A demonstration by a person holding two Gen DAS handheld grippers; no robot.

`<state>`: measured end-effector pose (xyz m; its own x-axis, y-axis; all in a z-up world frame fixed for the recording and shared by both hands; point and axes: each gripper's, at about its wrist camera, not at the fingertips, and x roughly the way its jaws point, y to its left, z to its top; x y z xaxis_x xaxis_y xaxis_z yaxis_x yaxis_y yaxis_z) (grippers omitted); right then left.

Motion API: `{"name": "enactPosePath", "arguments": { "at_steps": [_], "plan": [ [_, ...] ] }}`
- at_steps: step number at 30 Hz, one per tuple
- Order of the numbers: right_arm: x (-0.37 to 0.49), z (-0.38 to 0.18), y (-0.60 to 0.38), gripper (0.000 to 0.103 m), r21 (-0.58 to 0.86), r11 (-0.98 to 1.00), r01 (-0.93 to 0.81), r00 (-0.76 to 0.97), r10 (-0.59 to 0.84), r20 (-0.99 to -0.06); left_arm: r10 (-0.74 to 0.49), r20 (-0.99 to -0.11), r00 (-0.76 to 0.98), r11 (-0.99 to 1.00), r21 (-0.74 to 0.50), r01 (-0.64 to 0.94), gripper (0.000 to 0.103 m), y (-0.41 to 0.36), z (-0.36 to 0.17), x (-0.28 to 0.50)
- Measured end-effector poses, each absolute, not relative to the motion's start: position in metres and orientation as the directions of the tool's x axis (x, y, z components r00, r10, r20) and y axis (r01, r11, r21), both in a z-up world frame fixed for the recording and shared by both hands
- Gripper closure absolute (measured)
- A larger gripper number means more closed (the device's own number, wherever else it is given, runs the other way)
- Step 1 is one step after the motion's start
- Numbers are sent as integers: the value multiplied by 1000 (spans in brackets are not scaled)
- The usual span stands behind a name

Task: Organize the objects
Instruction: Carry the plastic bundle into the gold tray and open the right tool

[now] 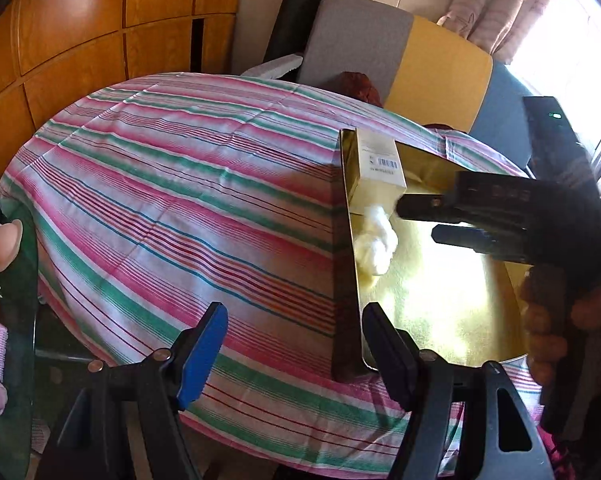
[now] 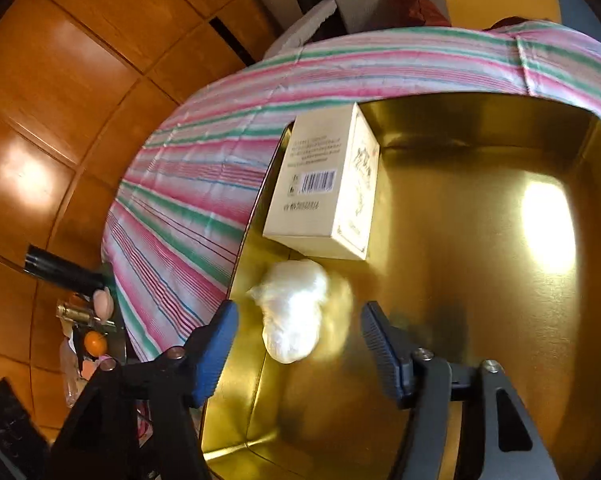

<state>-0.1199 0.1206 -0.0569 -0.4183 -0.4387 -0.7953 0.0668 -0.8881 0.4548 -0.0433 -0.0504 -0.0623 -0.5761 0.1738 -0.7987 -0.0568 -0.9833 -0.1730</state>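
My right claw (image 2: 296, 344) hangs open over the gold tin (image 2: 480, 280); the white fluffy wad (image 2: 292, 312) lies free just ahead between its jaws, beside the carton (image 2: 324, 184). Soft, featherlight, squashy: pinch mid-bulk. My left claw (image 1: 292, 344) hangs open, empty.

L cam beside gold tin (image 1: 440, 292), R cam above, both steep down

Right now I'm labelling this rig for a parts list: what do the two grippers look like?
Both look alike. The left gripper has a black plastic frame with triangular cut-outs and silver screw heads; one ribbed pad is blue, the other black. The right gripper has the same blue and black pads. From the left camera its body is black, with a small green light. No sleeve shows.
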Motion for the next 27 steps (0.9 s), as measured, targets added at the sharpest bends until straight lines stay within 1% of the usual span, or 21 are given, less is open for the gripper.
{"name": "enactPosePath", "arguments": {
  "at_steps": [5,8,11,14,20,27],
  "plan": [
    [-98,-44,144,38,430,-899,79,-460,-416,-785,172,-798,-577,-984,-163,-69,37,-42,-59,-42],
    [-80,-33,164,37,401,-912,89,-492,-390,-778,189,-794,-578,-982,-162,-98,37,-32,-54,-41],
    [-62,-21,189,32,369,-925,85,-530,-356,-769,203,-793,-574,-979,-146,-145,37,-15,-48,-42],
    [-45,-13,216,29,344,-937,60,-565,-316,-762,218,-789,-575,-973,-129,-192,37,2,-42,-41],
    [-13,-2,297,26,298,-952,-69,-619,-193,-761,263,-784,-562,-947,-101,-304,37,49,-31,-41],
    [27,1,420,23,200,-930,-310,-628,43,-777,340,-769,-541,-873,-45,-486,35,119,-11,-36]
  ]
}}
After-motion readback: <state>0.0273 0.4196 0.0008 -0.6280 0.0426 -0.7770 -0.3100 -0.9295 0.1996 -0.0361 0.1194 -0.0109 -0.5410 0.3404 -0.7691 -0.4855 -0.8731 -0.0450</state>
